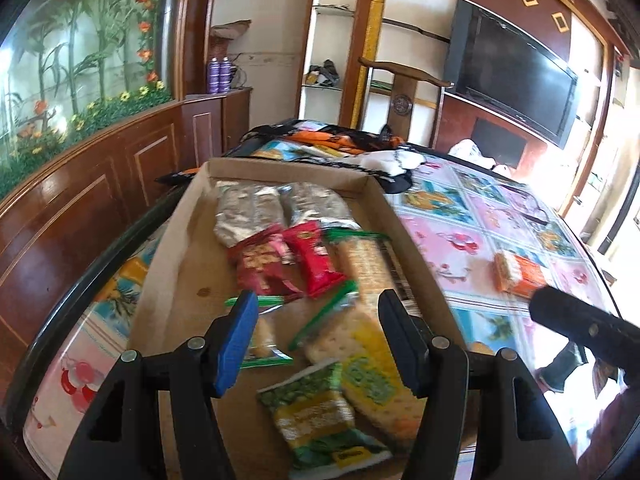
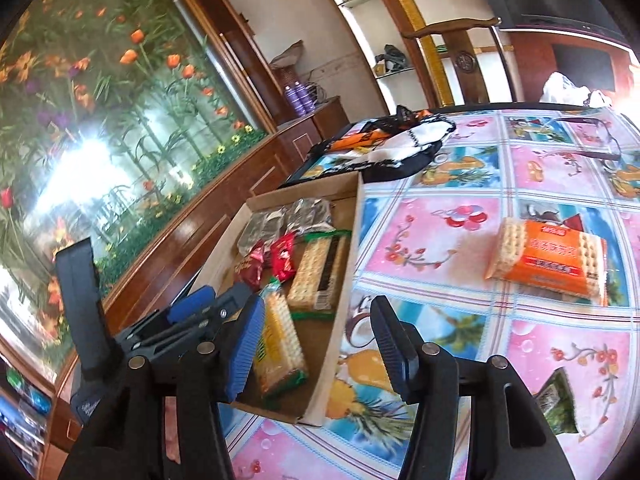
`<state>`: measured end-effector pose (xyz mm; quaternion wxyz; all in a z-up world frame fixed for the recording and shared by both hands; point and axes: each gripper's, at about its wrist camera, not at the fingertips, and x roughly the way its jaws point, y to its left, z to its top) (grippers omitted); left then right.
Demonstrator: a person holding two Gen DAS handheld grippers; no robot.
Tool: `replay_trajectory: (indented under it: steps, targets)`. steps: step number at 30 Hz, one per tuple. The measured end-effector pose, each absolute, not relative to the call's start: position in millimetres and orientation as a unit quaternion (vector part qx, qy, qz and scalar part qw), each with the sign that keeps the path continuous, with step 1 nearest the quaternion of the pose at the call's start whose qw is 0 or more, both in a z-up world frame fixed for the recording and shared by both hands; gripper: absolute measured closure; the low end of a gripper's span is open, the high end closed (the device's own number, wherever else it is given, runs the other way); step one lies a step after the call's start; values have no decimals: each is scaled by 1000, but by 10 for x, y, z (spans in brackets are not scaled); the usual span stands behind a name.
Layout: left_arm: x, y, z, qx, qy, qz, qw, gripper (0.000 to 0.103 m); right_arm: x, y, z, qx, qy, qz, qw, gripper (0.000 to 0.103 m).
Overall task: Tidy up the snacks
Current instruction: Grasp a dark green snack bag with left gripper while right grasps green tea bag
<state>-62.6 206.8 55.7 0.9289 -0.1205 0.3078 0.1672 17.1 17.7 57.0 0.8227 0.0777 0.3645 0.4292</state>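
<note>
A shallow cardboard tray (image 1: 188, 276) lies on the flowered tablecloth. It holds silver packets (image 1: 248, 208), red packets (image 1: 316, 256) and green-sealed cracker packs (image 1: 366, 260). Nearer me in it lie a yellow cracker pack (image 1: 368, 364) and a green-and-yellow packet (image 1: 320, 412). My left gripper (image 1: 320, 340) hovers open above these, with nothing between its pads. My right gripper (image 2: 318, 350) is open and empty over the tray's right wall (image 2: 344, 280). The left gripper (image 2: 212, 300) shows beside it. An orange cracker pack (image 2: 548, 260) lies on the cloth to the right, and a green packet (image 2: 558, 400) near the right edge.
A heap of black, white and orange cloth (image 2: 400, 140) lies at the table's far end, behind the tray. A wooden chair (image 1: 404, 80) stands beyond it, under a dark TV (image 1: 516, 80). A wooden cabinet with a flower mural (image 1: 80, 80) runs close along the table's left edge (image 1: 80, 280).
</note>
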Motion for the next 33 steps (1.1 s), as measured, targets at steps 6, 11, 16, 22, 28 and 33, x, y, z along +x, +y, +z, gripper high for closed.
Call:
replay_trajectory:
  steps: [6,11,16,22,28,33]
  targets:
    - [-556,1706,756,-99,301,125,940,35,357,-79,658,116,360,405,833,39]
    - [-418,1189,873,-66,312,50,947,29,649,-520,734,170,363,369,839,39]
    - [-207,489,728,-11,363,-59,930,26,963,-1153,742,250,364,315,840,37]
    - [-51,-89,450,60,402,-102,908,25,1187,-1714,631,314,382,263,828,37]
    - [194,-284,204,87,426,-79,897,50,1180,-1972,675,330,379,244,829,37]
    - [245,-233,93,74,424,-89,898,70,1113,-2268,667,316,381,220,841,37]
